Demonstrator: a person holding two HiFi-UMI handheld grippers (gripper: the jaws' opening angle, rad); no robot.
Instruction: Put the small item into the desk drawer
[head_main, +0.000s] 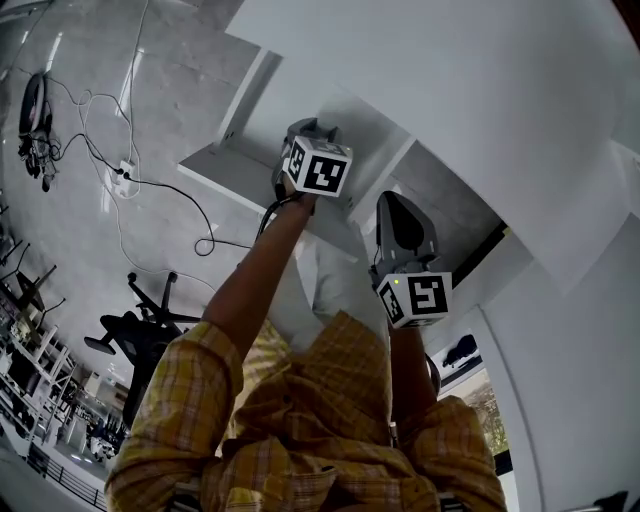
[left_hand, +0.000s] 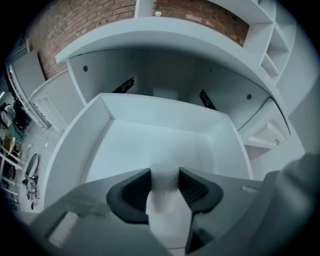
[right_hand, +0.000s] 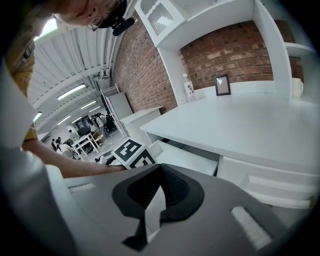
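In the left gripper view, my left gripper (left_hand: 164, 176) is shut on a small white item (left_hand: 167, 210), its dark pads pressing both sides. It hangs over the open white desk drawer (left_hand: 165, 113), whose inside shows nothing else. In the head view, the left gripper (head_main: 305, 135) is above that drawer (head_main: 215, 170), with its jaws hidden behind the marker cube. My right gripper (head_main: 395, 205) is held nearer my body, beside the drawer. Its jaws (right_hand: 160, 172) are shut with nothing between them. The right gripper view also shows the open drawer (right_hand: 185, 157).
The white desk top (right_hand: 240, 125) carries a bottle (right_hand: 189, 89) and a small picture frame (right_hand: 222, 85) against a brick wall. A closed drawer (right_hand: 270, 177) sits to the right of the open one. Cables (head_main: 130, 180) and an office chair (head_main: 140, 325) are on the floor to the left.
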